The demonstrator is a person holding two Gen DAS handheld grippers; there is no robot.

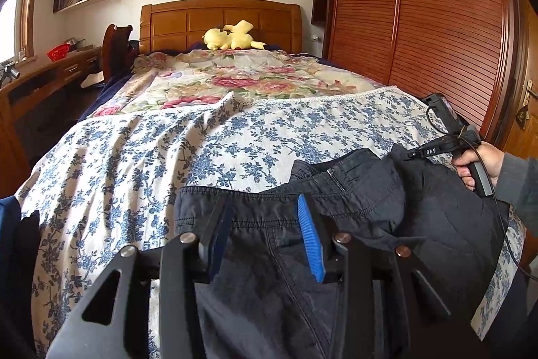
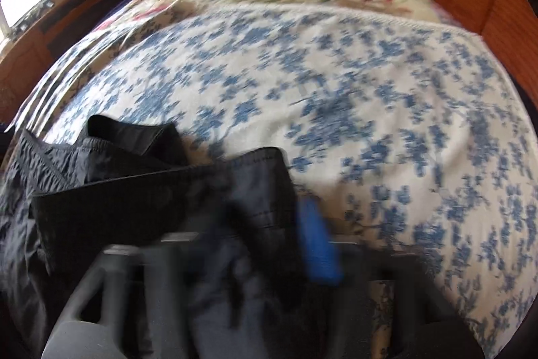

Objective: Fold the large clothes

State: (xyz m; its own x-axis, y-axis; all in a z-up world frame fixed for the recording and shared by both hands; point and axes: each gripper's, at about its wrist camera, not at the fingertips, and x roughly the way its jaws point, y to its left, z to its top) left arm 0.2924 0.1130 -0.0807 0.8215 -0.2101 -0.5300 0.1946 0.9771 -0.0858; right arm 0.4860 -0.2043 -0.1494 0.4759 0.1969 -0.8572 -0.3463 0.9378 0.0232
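Note:
Dark navy trousers (image 1: 353,190) lie crumpled at the near edge of the bed, waistband and zip facing up. My left gripper (image 1: 265,231) hovers low over the waistband with its jaws apart. The cloth lies flat between the black finger and the blue pad (image 1: 311,241), and neither presses on it. A hand (image 1: 477,164) holds my right gripper (image 1: 412,153) at the trousers' right side. The right wrist view is blurred. There the right gripper (image 2: 285,224) is shut, and a dark corner of the trousers (image 2: 168,201) runs in beside its blue pad (image 2: 317,244).
The bed carries a blue-flowered white sheet (image 1: 201,140) over a pink floral cover (image 1: 252,76). A yellow plush toy (image 1: 232,37) rests by the wooden headboard. A brown slatted wardrobe (image 1: 437,22) runs along the right, a desk (image 1: 50,73) along the left.

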